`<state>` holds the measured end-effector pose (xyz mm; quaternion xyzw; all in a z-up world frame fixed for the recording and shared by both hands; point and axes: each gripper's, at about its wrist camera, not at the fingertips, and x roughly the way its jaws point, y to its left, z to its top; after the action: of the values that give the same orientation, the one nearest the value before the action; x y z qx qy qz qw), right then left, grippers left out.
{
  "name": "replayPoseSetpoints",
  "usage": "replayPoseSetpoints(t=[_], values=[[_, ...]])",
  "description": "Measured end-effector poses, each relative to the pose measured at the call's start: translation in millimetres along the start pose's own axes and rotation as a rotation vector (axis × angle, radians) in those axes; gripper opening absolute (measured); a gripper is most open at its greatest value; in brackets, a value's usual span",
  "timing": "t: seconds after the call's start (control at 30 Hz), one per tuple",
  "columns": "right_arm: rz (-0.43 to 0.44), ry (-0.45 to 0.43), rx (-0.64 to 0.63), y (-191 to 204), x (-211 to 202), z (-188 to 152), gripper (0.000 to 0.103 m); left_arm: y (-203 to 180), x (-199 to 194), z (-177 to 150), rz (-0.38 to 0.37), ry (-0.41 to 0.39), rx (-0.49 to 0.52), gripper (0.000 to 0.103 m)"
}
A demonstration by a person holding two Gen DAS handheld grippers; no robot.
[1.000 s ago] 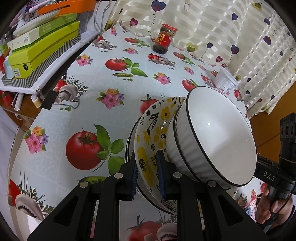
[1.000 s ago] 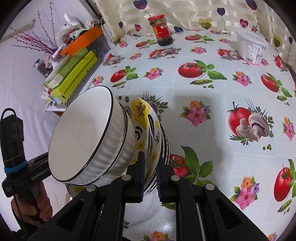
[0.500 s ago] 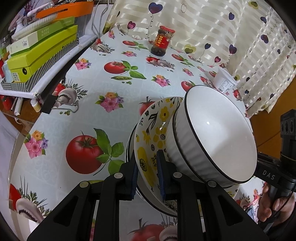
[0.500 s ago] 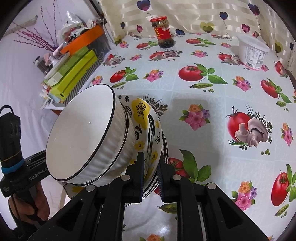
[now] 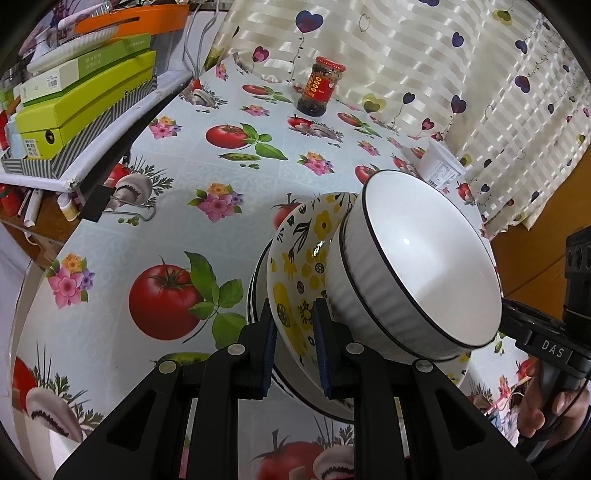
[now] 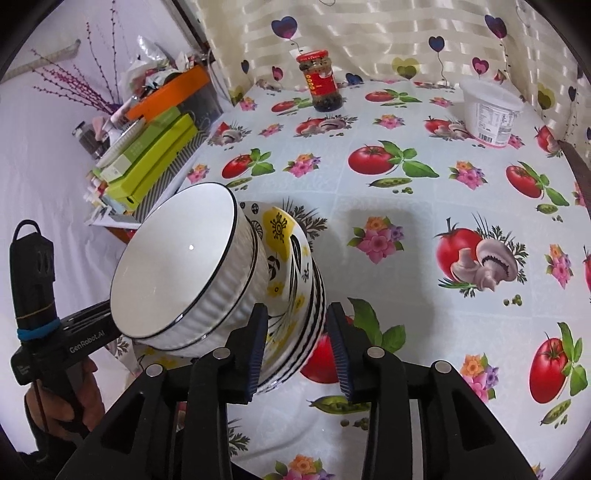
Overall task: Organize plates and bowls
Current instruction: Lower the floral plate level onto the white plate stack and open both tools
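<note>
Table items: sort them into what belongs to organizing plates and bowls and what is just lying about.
Belongs to the job:
white ribbed bowls
yellow flower-patterned plate
black-striped plates

Lying about:
red-lidded sauce jar
white plastic tub
green boxes
orange tray

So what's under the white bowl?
The white bowl sits in a second white ribbed bowl, nested on a yellow flowered plate. Under that, only striped rims of more dishes show; how many is hidden.
</note>
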<state>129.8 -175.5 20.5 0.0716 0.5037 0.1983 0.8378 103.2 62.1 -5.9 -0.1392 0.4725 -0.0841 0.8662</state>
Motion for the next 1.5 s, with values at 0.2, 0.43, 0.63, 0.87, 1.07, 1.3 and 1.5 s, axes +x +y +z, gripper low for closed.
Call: replayPoseSetpoints(t=[0.2, 0.43, 0.63, 0.87, 1.07, 1.3, 1.5], values=[[0.019, -0.011, -0.02, 5, -6, -9, 0.039, -4, -10, -7, 0.025, -0.024, 0.008, 0.019], [0.029, -0.038, -0.048, 13, -15, -16, 0.042, -8, -22, -16, 0.041, -0.058, 0.015, 0.02], [0.041, -0.053, -0.054, 13, -19, -24, 0.045, -14, -33, -24, 0.054, -0.095, 0.036, 0.021], [0.051, -0.072, -0.061, 14, -23, -32, 0.046, -17, -40, -32, 0.034, -0.122, 0.045, 0.021], [0.052, -0.075, -0.079, 17, -24, -38, 0.044, -22, -43, -39, 0.021, -0.128, 0.047, 0.021], [0.052, -0.068, -0.116, 23, -27, -47, 0.044, -29, -50, -55, 0.01, -0.145, 0.079, 0.021], [0.038, -0.068, -0.154, 30, -34, -58, 0.044, -38, -55, -68, 0.017, -0.15, 0.096, 0.021]])
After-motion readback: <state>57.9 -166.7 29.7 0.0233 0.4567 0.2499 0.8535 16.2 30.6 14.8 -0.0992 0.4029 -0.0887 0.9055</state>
